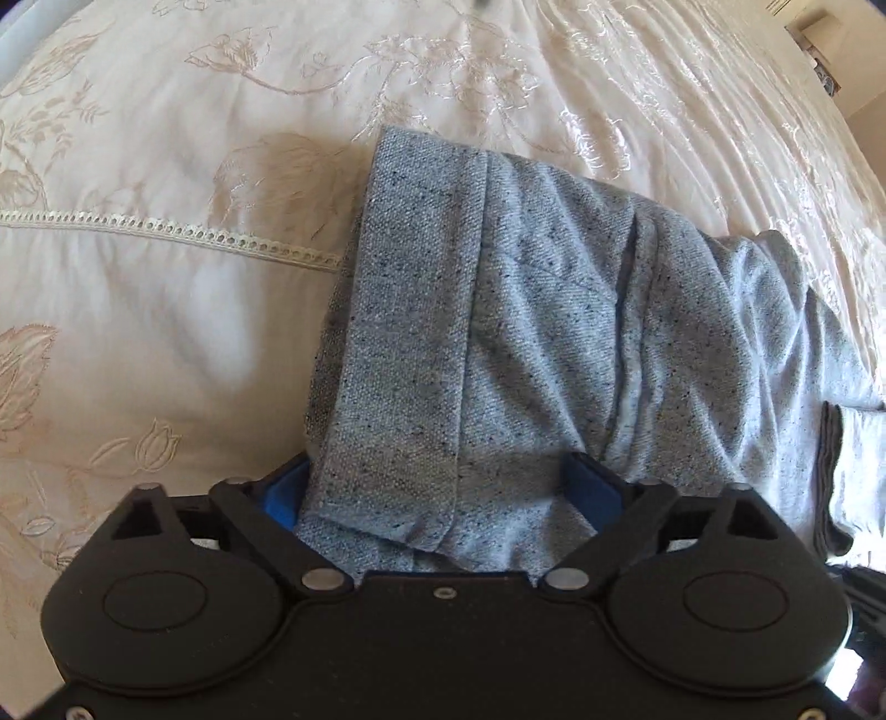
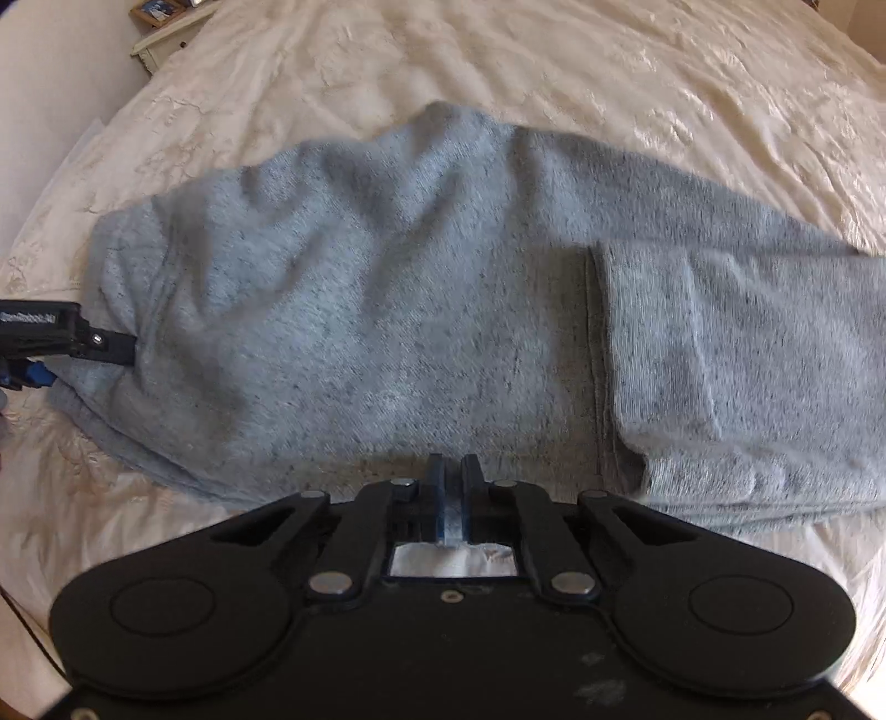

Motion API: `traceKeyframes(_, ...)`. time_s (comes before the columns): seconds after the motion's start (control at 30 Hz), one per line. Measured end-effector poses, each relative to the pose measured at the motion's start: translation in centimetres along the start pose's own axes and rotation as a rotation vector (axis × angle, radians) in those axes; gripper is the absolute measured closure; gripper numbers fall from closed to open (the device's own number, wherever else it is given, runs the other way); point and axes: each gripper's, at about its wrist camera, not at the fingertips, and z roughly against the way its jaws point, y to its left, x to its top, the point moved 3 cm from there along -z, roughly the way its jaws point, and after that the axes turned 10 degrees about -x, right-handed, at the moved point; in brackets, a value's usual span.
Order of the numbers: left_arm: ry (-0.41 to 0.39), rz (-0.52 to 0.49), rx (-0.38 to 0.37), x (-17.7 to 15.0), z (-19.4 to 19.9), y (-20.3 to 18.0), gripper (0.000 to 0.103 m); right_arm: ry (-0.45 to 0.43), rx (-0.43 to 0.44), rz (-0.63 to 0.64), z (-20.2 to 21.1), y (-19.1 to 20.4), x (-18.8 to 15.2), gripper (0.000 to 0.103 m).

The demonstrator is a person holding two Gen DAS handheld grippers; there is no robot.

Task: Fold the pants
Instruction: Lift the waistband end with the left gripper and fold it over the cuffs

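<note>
Grey speckled pants point(image 1: 498, 332) lie folded over on a cream embroidered bedspread point(image 1: 166, 277). In the left wrist view the cloth fills the space between my left gripper's point(image 1: 437, 487) wide-apart blue pads point(image 1: 595, 487), draped over the jaws; the jaws stand open. In the right wrist view the pants point(image 2: 415, 288) spread across the bed, with a hemmed leg end point(image 2: 664, 343) at right. My right gripper point(image 2: 453, 487) is shut on the pants' near edge, a sliver of cloth pinched between the pads. The left gripper point(image 2: 83, 338) shows at the far left, touching the pants.
The bedspread point(image 2: 609, 66) extends all round the pants. A bedside table with a picture frame point(image 2: 160, 22) stands beyond the bed's top left corner in the right wrist view. A wall and shelf point(image 1: 819, 39) show at top right in the left wrist view.
</note>
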Motion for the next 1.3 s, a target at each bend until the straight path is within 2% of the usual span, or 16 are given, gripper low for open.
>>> traceKeyframes(0.03, -0.008, 0.019, -0.045, 0.1, 0.5, -0.1, 0.049, 0.013, -0.005, -0.007, -0.8, -0.1, -0.6, 0.099)
traceKeyframes(0.1, -0.021, 0.092, -0.135, 0.1, 1.0, 0.0, 0.064, -0.011, -0.013, 0.011, -0.8, 0.1, -1.1, 0.099)
traceKeyframes(0.13, -0.034, 0.101, -0.138, 0.1, 1.4, 0.0, 0.066, -0.011, -0.017, 0.017, -0.6, 0.2, -1.0, 0.099)
traceKeyframes(0.3, -0.075, 0.051, -0.091, -0.2, 3.0, -2.2, 0.068, 0.001, -0.008, -0.002, 0.0, -0.4, -0.4, 0.098)
traceKeyframes(0.4, -0.112, 0.025, -0.092, -0.2, 4.7, -3.9, 0.068, -0.016, 0.001, -0.023, 1.0, -1.3, -0.2, 0.097)
traceKeyframes(0.5, -0.152, -0.004, -0.094, 0.2, 6.2, -5.9, 0.068, -0.072, 0.019, -0.050, 2.4, -2.6, 0.2, 0.097)
traceKeyframes(0.6, -0.180, -0.043, -0.079, 0.3, 7.4, -8.0, 0.068, -0.126, 0.003, -0.095, 3.1, -4.2, 0.5, 0.095)
traceKeyframes(0.7, -0.200, -0.060, -0.071, 0.2, 8.2, -10.0, 0.068, -0.061, 0.036, -0.046, 0.8, -4.2, 0.1, 0.095)
traceKeyframes(0.77, -0.217, -0.072, -0.063, 0.3, 8.6, -11.7, 0.068, 0.027, 0.089, 0.021, -1.7, -3.2, -0.8, 0.095)
traceKeyframes(0.83, -0.234, -0.100, -0.041, 0.1, 8.9, -13.8, 0.068, 0.020, 0.112, 0.078, -2.3, -2.9, -0.9, 0.095)
traceKeyframes(0.9, -0.255, -0.142, -0.014, -0.3, 9.6, -16.5, 0.069, 0.021, 0.179, 0.079, -1.5, -3.4, 0.0, 0.096)
traceKeyframes(0.97, -0.270, -0.191, 0.014, -0.7, 10.0, -19.6, 0.069, -0.009, 0.253, 0.041, -0.1, -5.0, 0.9, 0.096)
traceKeyframes(1.1, -0.286, -0.294, 0.048, -1.6, 9.6, -27.2, 0.069, -0.086, 0.329, -0.023, 2.7, -10.3, 2.3, 0.095)
traceKeyframes(1.2, -0.270, -0.382, 0.053, -2.5, 7.1, -32.9, 0.069, -0.112, 0.316, -0.076, 2.9, -15.7, 3.1, 0.094)
traceKeyframes(1.3, -0.223, -0.427, 0.032, -4.0, 2.4, -38.0, 0.068, -0.093, 0.267, -0.129, 1.4, -21.0, 3.4, 0.093)
